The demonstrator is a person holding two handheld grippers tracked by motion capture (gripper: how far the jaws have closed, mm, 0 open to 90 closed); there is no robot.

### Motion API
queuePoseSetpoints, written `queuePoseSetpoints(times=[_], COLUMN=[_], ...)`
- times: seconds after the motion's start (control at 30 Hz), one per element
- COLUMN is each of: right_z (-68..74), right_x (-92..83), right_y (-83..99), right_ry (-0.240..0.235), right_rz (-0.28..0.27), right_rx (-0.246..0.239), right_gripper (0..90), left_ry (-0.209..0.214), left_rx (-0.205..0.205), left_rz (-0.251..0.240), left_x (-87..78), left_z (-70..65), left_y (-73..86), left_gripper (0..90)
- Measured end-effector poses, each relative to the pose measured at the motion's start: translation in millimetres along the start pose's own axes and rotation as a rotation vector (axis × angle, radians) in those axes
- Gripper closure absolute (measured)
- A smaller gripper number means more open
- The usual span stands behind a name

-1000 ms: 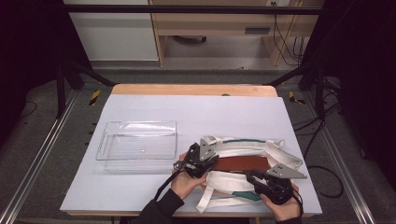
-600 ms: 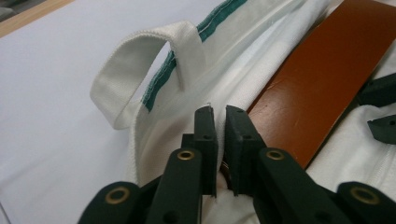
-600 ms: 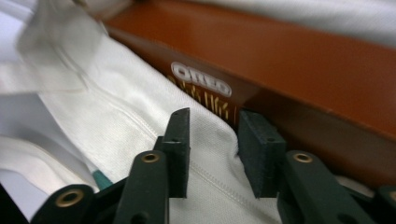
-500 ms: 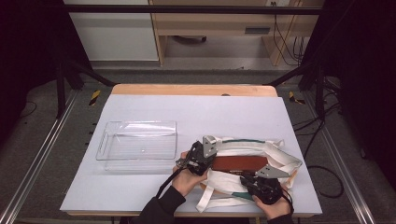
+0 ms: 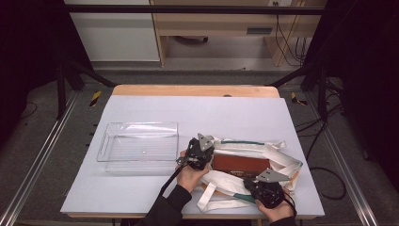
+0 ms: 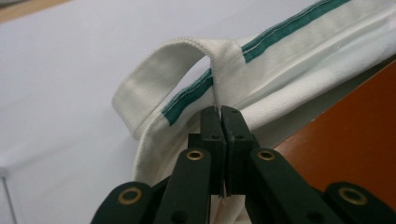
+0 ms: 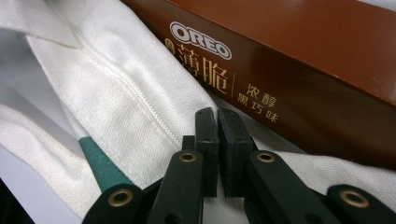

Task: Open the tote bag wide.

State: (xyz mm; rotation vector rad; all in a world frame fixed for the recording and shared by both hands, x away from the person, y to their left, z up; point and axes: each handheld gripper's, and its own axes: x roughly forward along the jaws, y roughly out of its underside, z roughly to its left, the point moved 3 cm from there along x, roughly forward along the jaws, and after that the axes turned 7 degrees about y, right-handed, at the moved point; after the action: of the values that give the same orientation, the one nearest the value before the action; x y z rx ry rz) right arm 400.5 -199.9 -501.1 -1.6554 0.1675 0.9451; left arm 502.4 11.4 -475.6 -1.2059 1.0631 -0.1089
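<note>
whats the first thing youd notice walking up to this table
A white tote bag with green trim lies rumpled at the near right of the table, with a brown Oreo box sitting in its mouth. The left gripper is shut on the bag's rim at the box's left end, and the right gripper is closed at the cloth on the near side. A clear tray sits to the left.
</note>
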Motion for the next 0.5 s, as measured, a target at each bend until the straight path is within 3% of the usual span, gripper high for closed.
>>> queuePoseSetpoints(times=[0.33,0.5], right_z=[0.2,-1.1], right_x=[-0.1,-2.0], right_y=[-0.1,-1.2], right_ry=[-0.001,0.0], right_rz=[-0.004,-0.02], right_rx=[0.007,0.022], right_gripper=[87.3,83.7], left_ry=[-0.005,0.021], left_rx=[0.041,0.012], left_rz=[0.021,-0.011], left_x=[6.8,2.2], left_z=[-2.0,0.2], left_y=[10.0,8.9], left_gripper=[87.8,84.9])
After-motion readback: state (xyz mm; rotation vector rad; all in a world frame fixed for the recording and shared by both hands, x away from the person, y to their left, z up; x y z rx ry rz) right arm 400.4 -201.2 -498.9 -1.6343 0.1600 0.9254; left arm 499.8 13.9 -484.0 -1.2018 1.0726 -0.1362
